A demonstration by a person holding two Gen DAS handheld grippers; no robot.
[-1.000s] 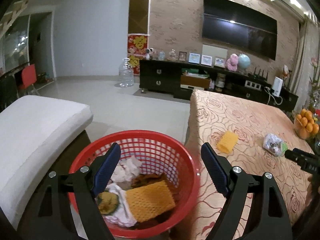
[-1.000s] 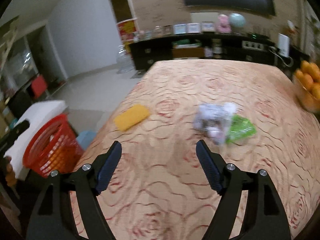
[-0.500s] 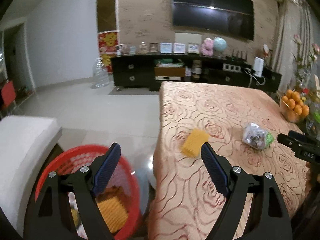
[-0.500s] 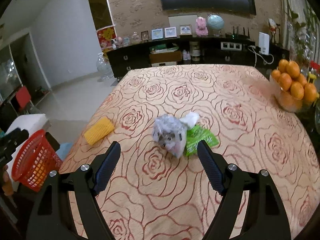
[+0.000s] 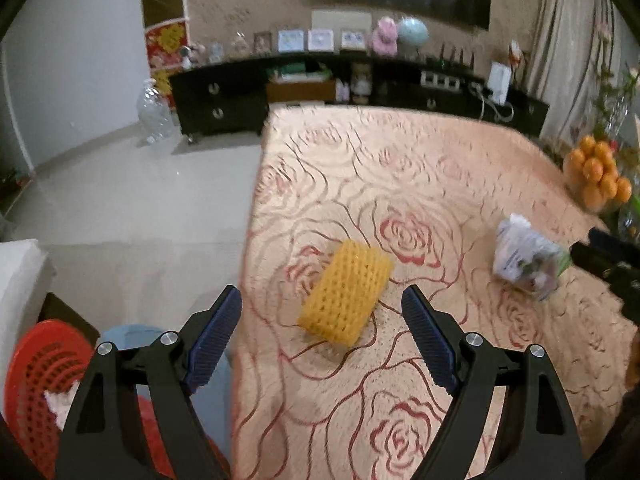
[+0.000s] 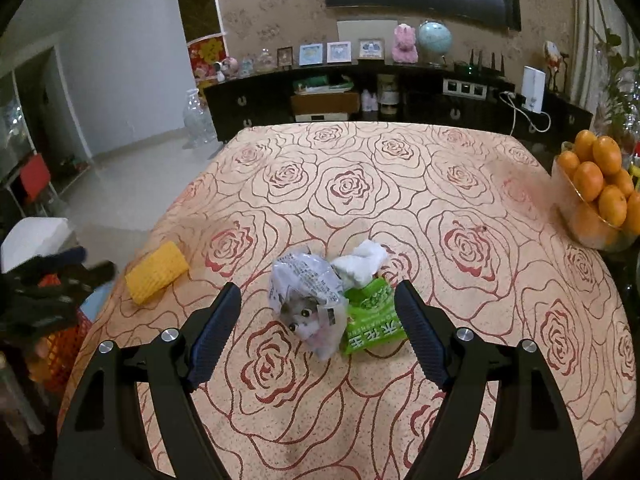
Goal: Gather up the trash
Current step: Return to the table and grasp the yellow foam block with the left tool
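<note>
Fingers (image 5: pixel 218 334) of both grippers are spread, empty. Some trash is binned in the basket (image 5: pixel 36 372), lower left; foam (image 5: pixel 346 292) and wrappers (image 6: pixel 320 304) are left mid-frame.

Black TV console (image 6: pixel 400 100) against patterned wall (image 6: pixel 272 4).

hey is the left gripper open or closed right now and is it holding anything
Open and empty. The left gripper has its jaws spread wide, and the yellow foam net lies on the tablecloth ahead between them, not pinched.
</note>
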